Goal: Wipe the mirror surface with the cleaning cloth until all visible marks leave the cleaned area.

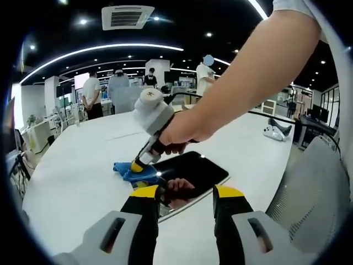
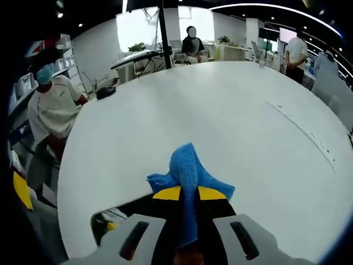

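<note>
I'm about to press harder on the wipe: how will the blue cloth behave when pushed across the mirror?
Probably floppy: the blue cloth bunches and folds upward where the right gripper pinches it. It looks light, so it should follow the gripper without dragging. On the glossy mirror it likely slides easily, though loose edges may curl under.

The blue cleaning cloth (bunched up) rests at the edge of the flat, dark-reflecting mirror.

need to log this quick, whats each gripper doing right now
Left gripper: open, holding nothing, jaws apart over the near edge of the mirror.
Right gripper: shut on the blue cleaning cloth, at the mirror's edge.
</note>
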### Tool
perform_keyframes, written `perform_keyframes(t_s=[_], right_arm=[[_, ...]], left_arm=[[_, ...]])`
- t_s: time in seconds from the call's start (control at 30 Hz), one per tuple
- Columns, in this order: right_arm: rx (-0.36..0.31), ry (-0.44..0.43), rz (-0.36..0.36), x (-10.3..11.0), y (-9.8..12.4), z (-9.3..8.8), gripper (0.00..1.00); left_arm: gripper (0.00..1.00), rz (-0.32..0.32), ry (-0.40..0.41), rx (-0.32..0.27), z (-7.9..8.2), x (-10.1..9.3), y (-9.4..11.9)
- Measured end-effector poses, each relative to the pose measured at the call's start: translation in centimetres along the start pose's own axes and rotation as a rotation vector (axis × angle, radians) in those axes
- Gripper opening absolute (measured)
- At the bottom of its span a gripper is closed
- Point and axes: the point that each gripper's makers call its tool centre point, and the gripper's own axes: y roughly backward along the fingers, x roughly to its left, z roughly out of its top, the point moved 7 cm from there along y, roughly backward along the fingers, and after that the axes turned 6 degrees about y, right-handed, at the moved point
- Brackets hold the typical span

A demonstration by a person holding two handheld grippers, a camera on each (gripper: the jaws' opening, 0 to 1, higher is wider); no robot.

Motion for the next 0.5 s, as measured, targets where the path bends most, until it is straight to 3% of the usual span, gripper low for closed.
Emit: perform_keyframes(t_s=[0.5], right_arm=[[0.0,0.012,0.005,-0.08,0.06,-0.05,0.04]], left_arm=[[0.37,0.006,-0.001,0.005,-0.01,0.03,0.02]])
